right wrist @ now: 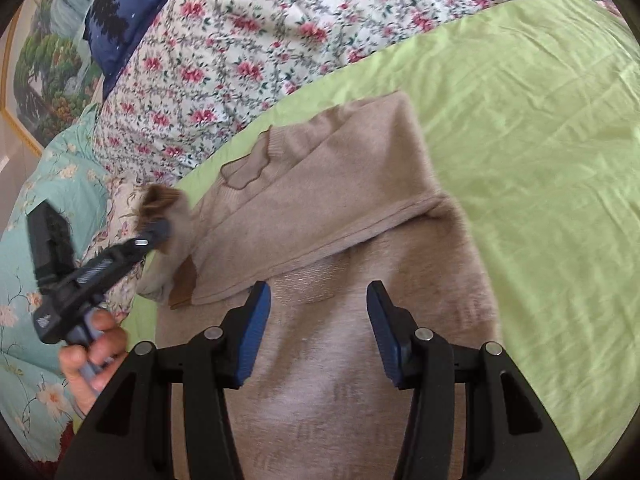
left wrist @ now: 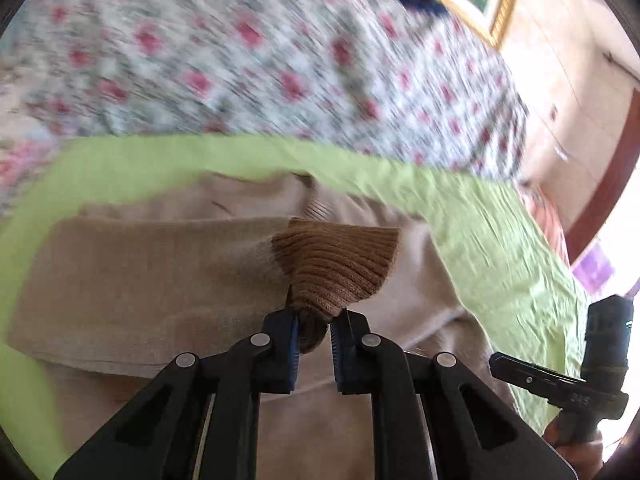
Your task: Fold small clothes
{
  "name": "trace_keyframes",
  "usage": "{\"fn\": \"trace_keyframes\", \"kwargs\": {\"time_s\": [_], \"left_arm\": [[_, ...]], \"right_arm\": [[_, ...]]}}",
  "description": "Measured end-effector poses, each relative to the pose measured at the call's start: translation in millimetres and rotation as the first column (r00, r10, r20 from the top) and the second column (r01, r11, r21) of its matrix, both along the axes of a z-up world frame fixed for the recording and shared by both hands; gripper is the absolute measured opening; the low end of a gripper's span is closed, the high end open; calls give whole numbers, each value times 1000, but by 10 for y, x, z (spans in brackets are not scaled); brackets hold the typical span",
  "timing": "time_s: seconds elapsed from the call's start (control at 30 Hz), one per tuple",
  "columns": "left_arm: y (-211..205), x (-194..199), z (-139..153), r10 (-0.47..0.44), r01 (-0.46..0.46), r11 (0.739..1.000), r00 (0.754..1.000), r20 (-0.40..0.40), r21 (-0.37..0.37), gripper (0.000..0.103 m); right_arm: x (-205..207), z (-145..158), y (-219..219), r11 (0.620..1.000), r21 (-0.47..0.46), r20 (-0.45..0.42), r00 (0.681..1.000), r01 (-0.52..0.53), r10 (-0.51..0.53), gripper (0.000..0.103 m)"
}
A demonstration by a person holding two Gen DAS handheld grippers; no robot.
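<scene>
A beige knit sweater [right wrist: 360, 184] lies on a lime green sheet [right wrist: 540, 140], one sleeve folded across its body. My left gripper [left wrist: 314, 328] is shut on the brown ribbed cuff [left wrist: 340, 264] of the other sleeve and holds it above the sweater [left wrist: 140, 280]; the left wrist view is motion-blurred. In the right wrist view the left gripper [right wrist: 154, 232] shows at the left with the cuff [right wrist: 160, 200] in it. My right gripper [right wrist: 318, 328] is open and empty, low over the sweater's lower body. It also shows at the right edge of the left wrist view [left wrist: 568, 384].
A floral quilt [right wrist: 248, 52] with red flowers lies beyond the sheet. A navy pillow [right wrist: 120, 12] and a framed landscape picture [right wrist: 44, 64] are at the back left. A teal floral cover [right wrist: 24, 280] lies at the left. A wooden wardrobe [left wrist: 568, 80] stands beside the bed.
</scene>
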State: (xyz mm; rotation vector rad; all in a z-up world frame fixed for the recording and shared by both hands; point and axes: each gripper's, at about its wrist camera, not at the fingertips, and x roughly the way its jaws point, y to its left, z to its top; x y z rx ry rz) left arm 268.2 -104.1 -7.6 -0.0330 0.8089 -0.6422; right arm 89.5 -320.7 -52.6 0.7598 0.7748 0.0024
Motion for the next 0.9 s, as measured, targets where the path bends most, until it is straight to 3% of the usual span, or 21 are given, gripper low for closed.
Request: {"fn": "trace_keyframes", "kwargs": {"time_s": [0.17, 0.3, 0.4, 0.43, 0.57, 0.63, 0.7, 0.77, 0.8, 0.9], "left_arm": [[-543, 108, -474, -33, 38, 997, 996, -79, 62, 13], [-636, 165, -770, -49, 63, 993, 990, -132, 103, 30], [-521, 45, -689, -59, 70, 994, 990, -126, 84, 57], [-431, -19, -632, -50, 59, 995, 993, -110, 83, 61], [38, -247, -435, -8, 11, 998, 998, -63, 58, 63], [400, -314, -367, 69, -67, 995, 997, -27, 79, 68], [751, -309, -329, 174, -173, 978, 985, 5, 113, 70], [1171, -233, -336, 312, -312, 935, 950, 26, 171, 72], [1349, -188, -354, 371, -371, 910, 928, 33, 187, 73], [1769, 14, -492, 468, -453, 868, 883, -32, 205, 74]], "right_arm": [[-41, -63, -142, 1000, 9, -12, 1000, 28, -28, 52], [34, -56, -129, 1000, 17, -5, 1000, 18, -17, 52], [148, -41, -52, 1000, 21, 5, 1000, -10, 10, 52], [205, -44, -19, 999, 23, 6, 1000, -23, 23, 52], [539, -73, 139, 995, 34, 3, 996, -89, 89, 52], [737, -115, 204, 993, 35, -10, 994, -112, 113, 52], [952, -176, 251, 992, 25, -31, 992, -125, 125, 54], [1170, -263, 278, 992, 28, -55, 991, -124, 125, 64], [1255, -297, 287, 992, 31, -63, 990, -123, 125, 64], [1481, -385, 343, 990, 31, -87, 987, -136, 138, 62]]}}
